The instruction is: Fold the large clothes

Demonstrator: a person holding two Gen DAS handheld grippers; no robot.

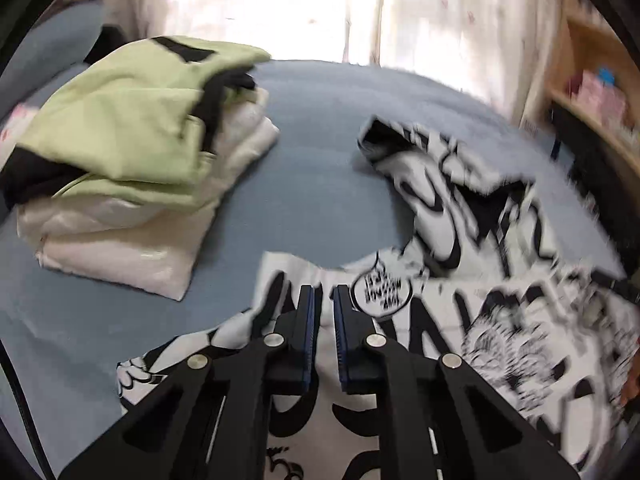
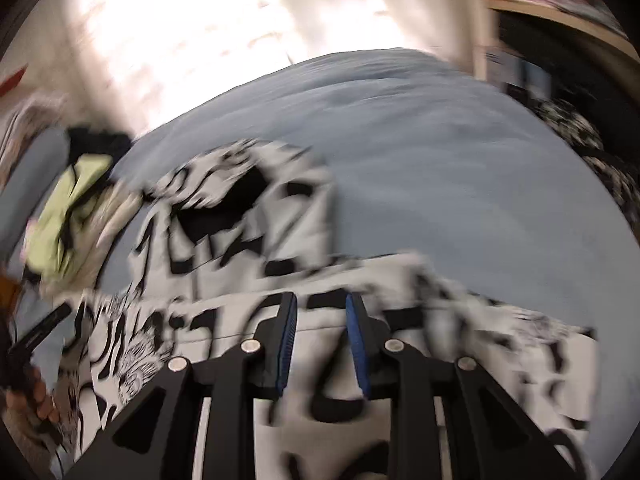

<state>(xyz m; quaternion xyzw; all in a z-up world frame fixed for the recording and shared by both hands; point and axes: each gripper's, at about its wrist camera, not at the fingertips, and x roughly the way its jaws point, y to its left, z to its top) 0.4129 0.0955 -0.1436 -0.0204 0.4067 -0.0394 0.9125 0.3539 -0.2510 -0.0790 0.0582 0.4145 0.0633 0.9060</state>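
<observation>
A large white garment with black cartoon print [image 1: 500,340] lies spread over the near part of the blue bed [image 1: 320,168], one sleeve [image 1: 432,184] trailing away from me. My left gripper [image 1: 325,292] hangs over its near left edge, the pads almost together. Pale fabric shows in the thin slit, and I cannot tell whether it is pinched. In the right wrist view my right gripper [image 2: 320,300] is open just above the same garment [image 2: 248,232], with cloth showing below the gap and nothing pressed between the pads. This view is blurred.
A stack of folded clothes, a green piece [image 1: 120,120] on cream ones [image 1: 120,248], sits at the left of the bed, also seen as the stack [image 2: 60,232]. Curtains [image 1: 280,8] hang behind, and a wooden shelf [image 1: 592,92] stands to the right. A hand [image 2: 38,398] shows at the left edge.
</observation>
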